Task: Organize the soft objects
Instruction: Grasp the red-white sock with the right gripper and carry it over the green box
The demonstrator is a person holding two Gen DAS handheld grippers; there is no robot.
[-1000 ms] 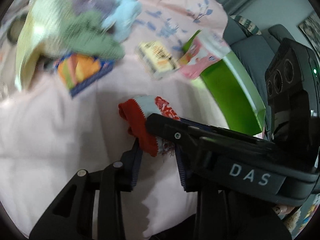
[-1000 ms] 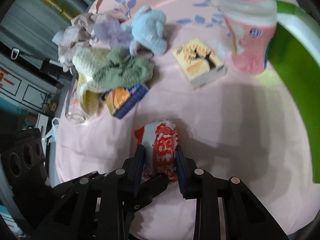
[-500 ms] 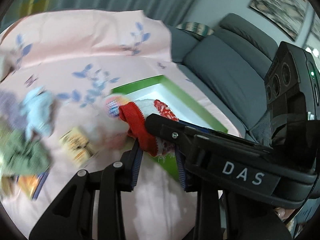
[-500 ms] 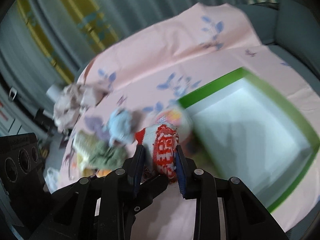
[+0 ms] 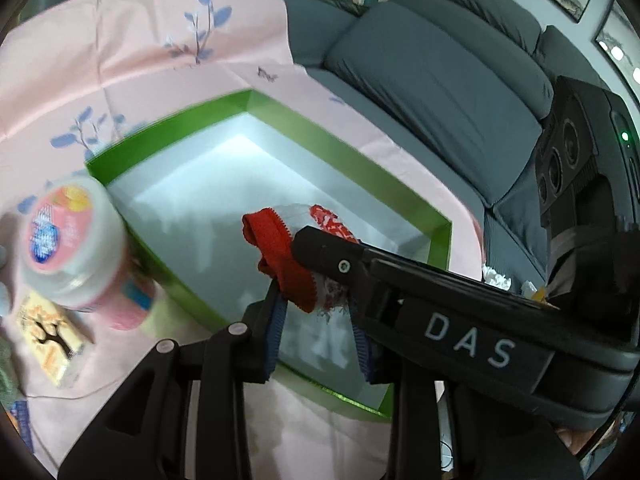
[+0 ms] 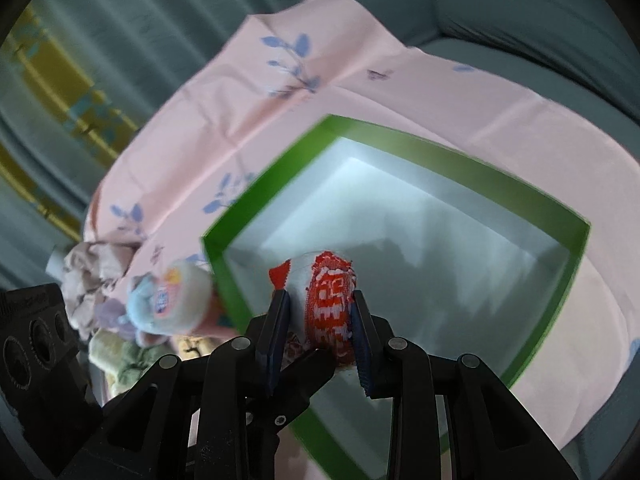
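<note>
A red and white knitted sock [image 5: 288, 264] [image 6: 330, 308] is held by both grippers at once. My left gripper [image 5: 318, 320] is shut on its red cuff end. My right gripper [image 6: 318, 336] is shut on its patterned part, and its body crosses the left wrist view. The sock hangs over the white inside of an open green box [image 5: 280, 116] [image 6: 452, 156] that lies on the pink flowered cloth [image 5: 140, 40] [image 6: 280, 92]. Nothing else shows inside the box.
A pink and white tub [image 5: 72, 240] and a yellow card box [image 5: 48, 340] stand left of the green box. Plush toys and knitted pieces [image 6: 128, 344] lie in a pile further left. A grey sofa [image 5: 440, 60] runs behind the cloth.
Both grippers have carried the sock from the cloth near the pile of soft things to the right, and it now hangs over the green box.
</note>
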